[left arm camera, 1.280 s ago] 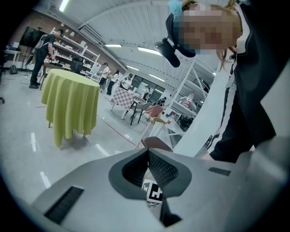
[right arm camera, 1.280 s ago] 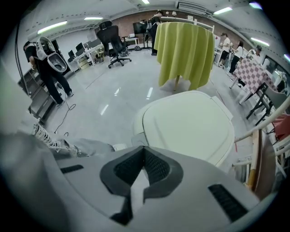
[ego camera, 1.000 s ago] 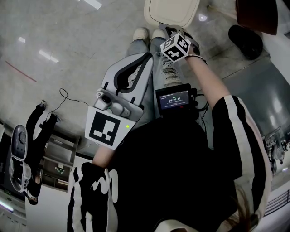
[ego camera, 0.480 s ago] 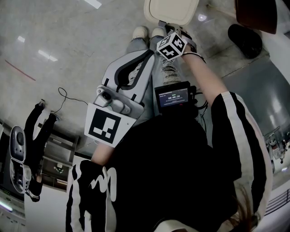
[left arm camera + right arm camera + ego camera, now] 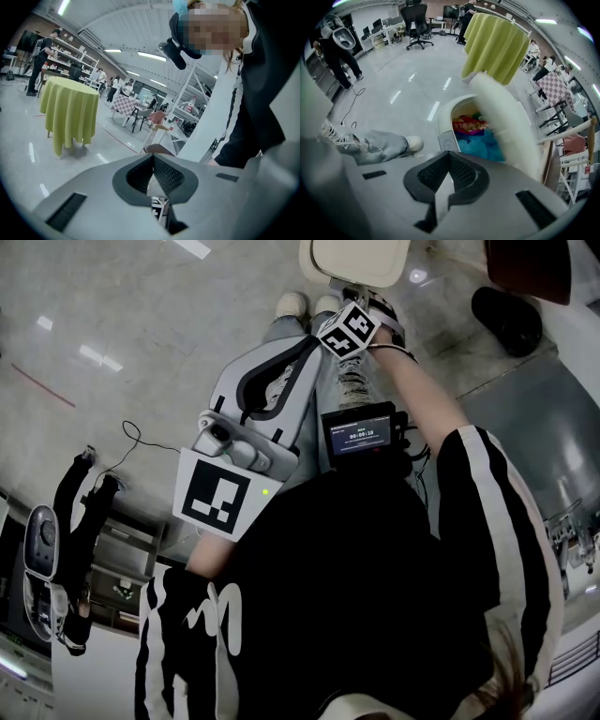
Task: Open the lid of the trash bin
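Note:
The cream trash bin (image 5: 446,123) stands on the floor with its lid (image 5: 506,117) raised and blurred. Red, green and blue rubbish (image 5: 474,132) shows inside. In the head view only the cream lid (image 5: 356,259) appears, at the top edge. My right gripper (image 5: 449,168) is shut and empty, just in front of the bin's rim; its marker cube (image 5: 349,329) sits below the lid. My left gripper (image 5: 298,357) is held back over the person's legs. It is shut (image 5: 152,164) on nothing and points out into the hall.
The person's white shoes (image 5: 291,307) stand right beside the bin's front. A yellow-draped round table (image 5: 497,42) is behind the bin. A brown seat (image 5: 530,268) and a black object (image 5: 506,320) lie to the right. A cable (image 5: 131,442) runs over the floor at left.
My right gripper has drifted a little up and left, closer to the bin's lid. The left gripper has shifted slightly the same way.

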A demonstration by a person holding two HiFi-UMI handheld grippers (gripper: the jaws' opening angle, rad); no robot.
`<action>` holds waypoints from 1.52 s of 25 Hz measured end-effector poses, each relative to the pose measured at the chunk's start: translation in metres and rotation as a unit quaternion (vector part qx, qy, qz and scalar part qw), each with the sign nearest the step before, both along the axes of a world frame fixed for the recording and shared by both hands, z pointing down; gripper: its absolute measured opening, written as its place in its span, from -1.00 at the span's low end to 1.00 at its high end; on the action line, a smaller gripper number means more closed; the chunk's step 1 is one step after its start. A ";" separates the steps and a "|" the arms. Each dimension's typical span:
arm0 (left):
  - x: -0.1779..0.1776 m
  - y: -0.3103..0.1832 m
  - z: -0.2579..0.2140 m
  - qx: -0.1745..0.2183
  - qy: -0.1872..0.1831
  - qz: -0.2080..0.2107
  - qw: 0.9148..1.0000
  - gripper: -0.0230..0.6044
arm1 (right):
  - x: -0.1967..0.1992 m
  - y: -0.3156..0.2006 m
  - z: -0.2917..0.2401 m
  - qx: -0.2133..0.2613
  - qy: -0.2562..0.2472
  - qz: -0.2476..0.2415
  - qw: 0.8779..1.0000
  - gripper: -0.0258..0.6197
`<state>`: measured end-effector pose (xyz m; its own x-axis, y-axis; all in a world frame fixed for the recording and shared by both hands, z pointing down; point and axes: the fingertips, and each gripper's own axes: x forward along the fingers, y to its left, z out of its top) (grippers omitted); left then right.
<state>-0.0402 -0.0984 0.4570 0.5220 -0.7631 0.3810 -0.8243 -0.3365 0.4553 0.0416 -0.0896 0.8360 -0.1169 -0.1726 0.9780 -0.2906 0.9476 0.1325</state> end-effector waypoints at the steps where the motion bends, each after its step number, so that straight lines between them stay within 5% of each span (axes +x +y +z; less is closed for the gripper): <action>1: 0.000 0.000 0.000 0.001 -0.001 0.002 1.000 -0.90 | 0.001 -0.001 0.000 -0.001 0.002 0.007 1.000 -0.91; 13: 0.005 -0.006 -0.006 0.017 -0.004 0.014 1.000 -0.90 | 0.009 -0.020 -0.017 0.006 -0.021 0.061 0.998 -0.91; 23: 0.003 -0.015 -0.023 0.040 -0.011 0.017 0.999 -0.90 | -0.011 -0.035 -0.068 -0.002 -0.101 0.134 0.986 -0.91; 38: 0.000 -0.017 -0.042 0.054 -0.021 0.017 0.998 -0.90 | -0.030 -0.047 -0.138 0.007 -0.170 0.138 0.976 -0.91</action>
